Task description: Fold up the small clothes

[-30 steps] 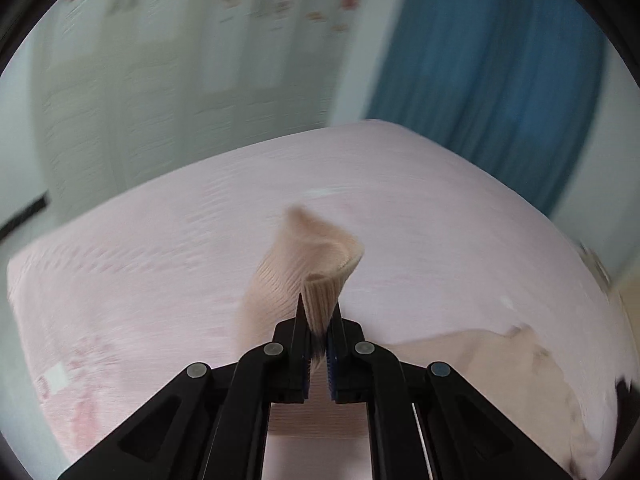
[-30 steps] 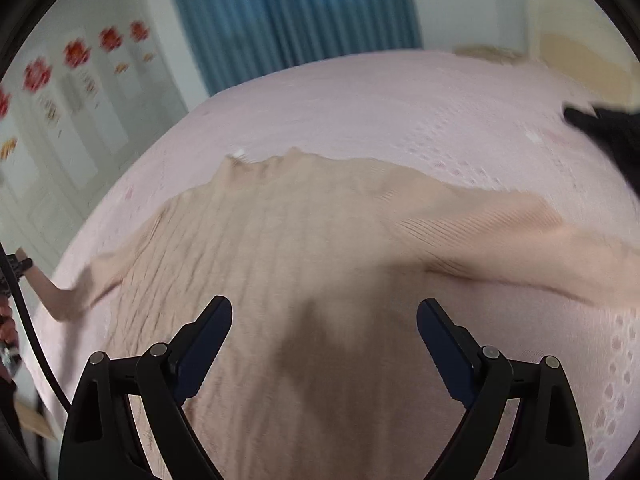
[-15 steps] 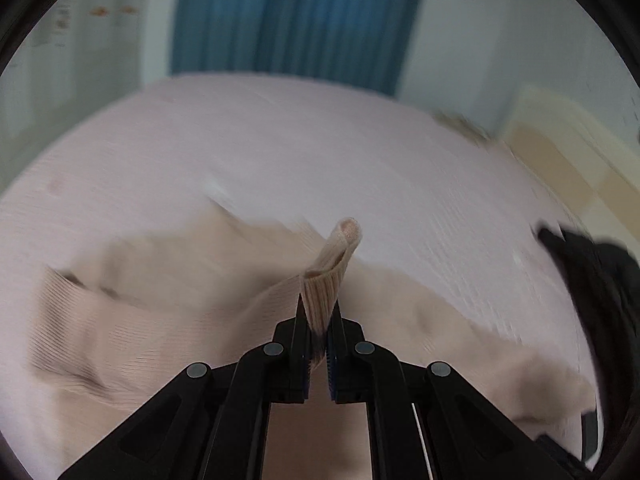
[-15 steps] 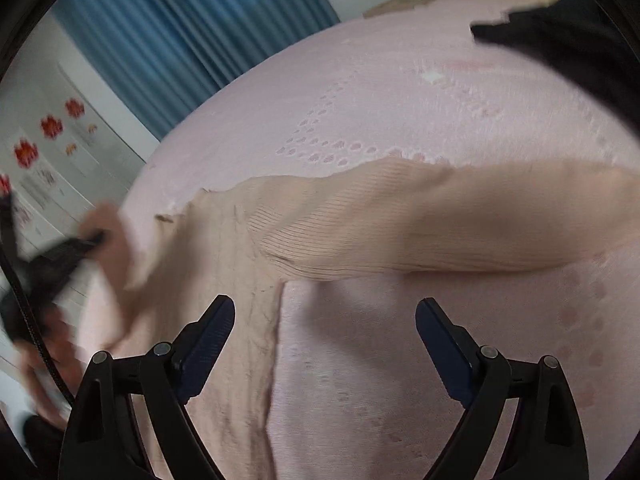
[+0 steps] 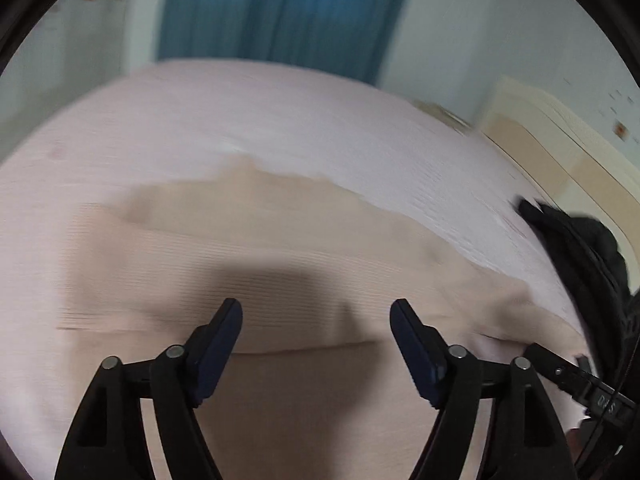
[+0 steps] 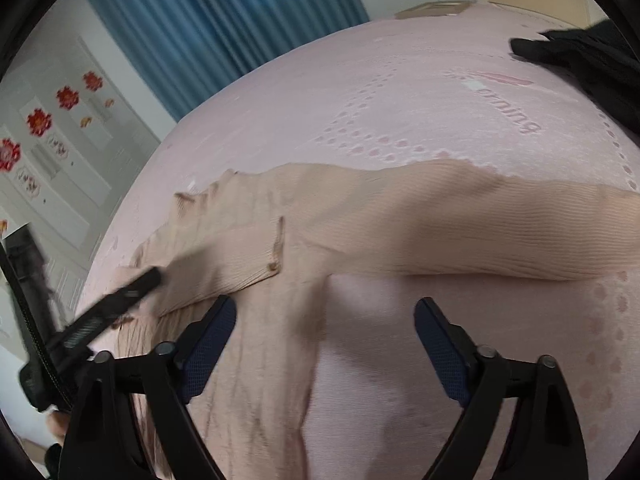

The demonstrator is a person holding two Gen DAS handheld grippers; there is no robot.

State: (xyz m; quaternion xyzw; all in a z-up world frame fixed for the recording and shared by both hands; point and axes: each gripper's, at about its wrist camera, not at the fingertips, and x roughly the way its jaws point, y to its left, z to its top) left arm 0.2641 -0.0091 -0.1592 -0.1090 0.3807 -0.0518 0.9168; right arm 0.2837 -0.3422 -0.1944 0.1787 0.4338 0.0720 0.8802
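A beige ribbed knit sweater (image 6: 280, 280) lies flat on the pink bed cover (image 6: 400, 100). Its left sleeve (image 6: 224, 264) lies folded across the body, the cuff near the middle. Its right sleeve (image 6: 500, 232) stretches out to the right. My left gripper (image 5: 316, 320) is open and empty just above the sweater (image 5: 280, 260). It also shows in the right wrist view (image 6: 132, 292), over the folded sleeve. My right gripper (image 6: 324, 320) is open and empty above the sweater's body near the right armpit.
A black garment (image 6: 592, 68) lies at the bed's far right, also in the left wrist view (image 5: 580, 248). Blue curtains (image 6: 224, 20) and a white wardrobe with red flower stickers (image 6: 40, 120) stand behind the bed. A cream headboard (image 5: 560, 140) is at right.
My left gripper carried the sleeve cuff across the sweater's body, then opened and let it go. My right gripper stayed open and shifted right, toward the outstretched right sleeve.
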